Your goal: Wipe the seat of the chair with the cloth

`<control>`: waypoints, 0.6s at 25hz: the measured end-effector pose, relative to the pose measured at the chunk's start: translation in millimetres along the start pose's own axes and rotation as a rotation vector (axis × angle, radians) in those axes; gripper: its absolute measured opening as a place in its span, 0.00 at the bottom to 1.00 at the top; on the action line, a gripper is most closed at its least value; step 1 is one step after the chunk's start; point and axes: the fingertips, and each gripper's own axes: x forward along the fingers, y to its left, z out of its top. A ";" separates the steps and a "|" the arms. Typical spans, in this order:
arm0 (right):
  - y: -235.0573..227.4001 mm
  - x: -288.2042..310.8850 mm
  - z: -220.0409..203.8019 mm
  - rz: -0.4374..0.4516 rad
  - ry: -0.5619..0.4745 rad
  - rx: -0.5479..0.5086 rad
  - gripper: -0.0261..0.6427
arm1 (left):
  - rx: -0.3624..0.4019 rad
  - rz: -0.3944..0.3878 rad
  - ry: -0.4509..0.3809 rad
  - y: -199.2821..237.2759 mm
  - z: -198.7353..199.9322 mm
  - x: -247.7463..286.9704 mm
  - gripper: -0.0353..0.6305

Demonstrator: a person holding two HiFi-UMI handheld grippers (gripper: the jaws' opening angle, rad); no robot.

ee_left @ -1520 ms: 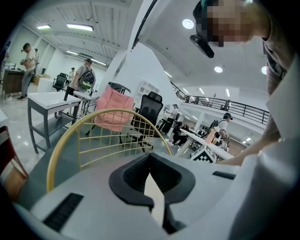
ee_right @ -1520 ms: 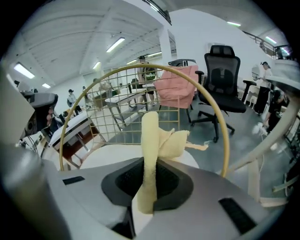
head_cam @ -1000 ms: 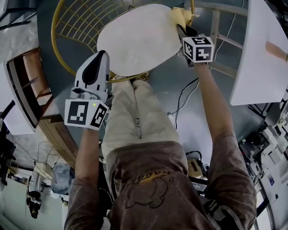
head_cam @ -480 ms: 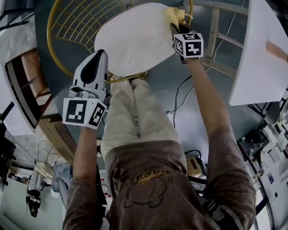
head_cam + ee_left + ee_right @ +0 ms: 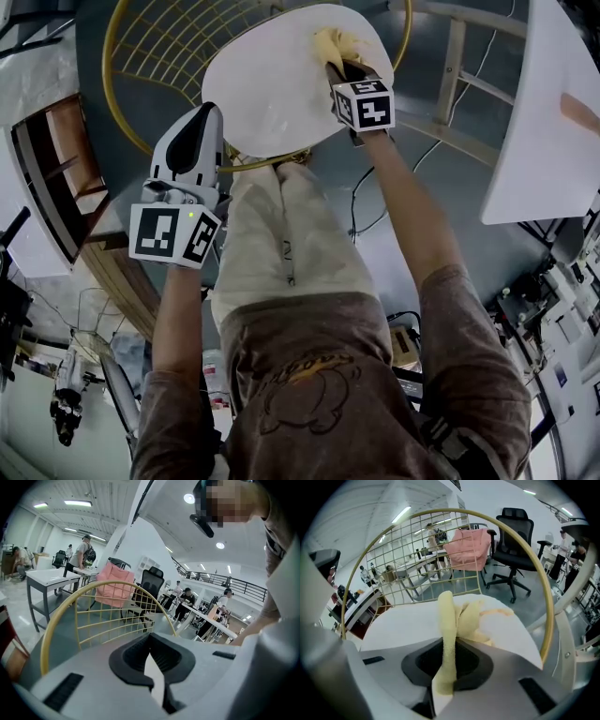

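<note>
**Busy workshop, cloth (image 5: 330,45) down on the seat (image 5: 267,89)**

Grey floor (image 5: 394,216) below, desks (image 5: 47,576) and office chairs (image 5: 513,531) beyond the gold wire backrest (image 5: 155,47); wiping in hand right now. Clamping the yellow cloth hard in the right gripper (image 5: 337,67), jaws shut on a fold running straight up between them; bunching the rest just ahead of the tips, spilling forward and slightly right, down on the white seat. Working the far-right part of the seat, by the look of it; finding no marks or damp streaks on the white surface, so no telling how much is already wiped; judging the broad stretch left of the gripper and nearer the body as ground left to cover. Parking the left gripper (image 5: 208,117) at the seat's near-left edge, jaws pressed together with nothing between them; pointing at the backrest dead ahead; cannot tell whether touching the seat. Expecting sweeps leftward and back toward the body, with the cloth kept flat under the tips.
</note>
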 end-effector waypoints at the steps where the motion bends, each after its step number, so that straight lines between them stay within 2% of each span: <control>1: 6.8 2.7 -0.5 0.012 -0.002 0.013 0.13 | -0.001 0.002 0.000 1.2 0.0 -0.4 0.07; 8: 59.8 15.9 -8.7 0.097 -0.008 0.055 0.13 | -0.013 0.012 0.002 3.1 -3.5 -2.3 0.07; 15: 82.5 11.8 -6.7 0.135 -0.015 0.061 0.13 | -0.018 0.021 -0.002 6.9 -0.9 -8.3 0.07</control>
